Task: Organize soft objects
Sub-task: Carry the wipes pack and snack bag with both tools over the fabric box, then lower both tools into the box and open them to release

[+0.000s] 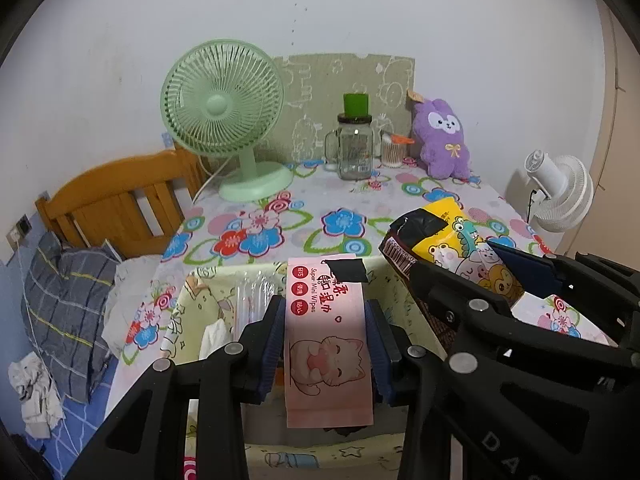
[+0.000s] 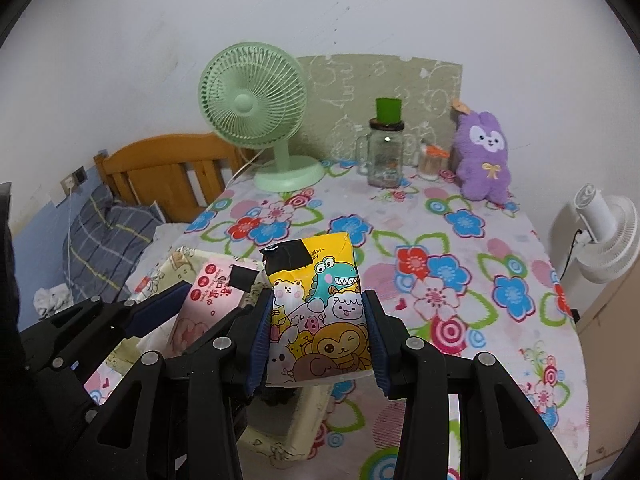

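Observation:
My left gripper point(image 1: 325, 344) is shut on a pink pack of wet wipes point(image 1: 326, 344) with a cat drawing, held above a pale yellow fabric bin point(image 1: 200, 292) at the table's near edge. My right gripper point(image 2: 316, 328) is shut on a yellow tissue pack point(image 2: 316, 300) printed with cartoon animals; it hangs over the bin's right side. In the left wrist view the right gripper point(image 1: 480, 280) and yellow pack point(image 1: 448, 240) show at right. The pink pack point(image 2: 212, 296) shows at left in the right wrist view. A purple plush rabbit point(image 1: 440, 140) sits at the table's back right.
A green desk fan point(image 1: 224, 120), a glass jar with a green cap point(image 1: 354, 144) and a cotton-swab tub point(image 1: 392, 152) stand along the back of the flower-print table point(image 2: 460, 248). A white fan point(image 2: 604, 236) is off the right edge; a wooden headboard point(image 1: 120, 200) and pillow at left.

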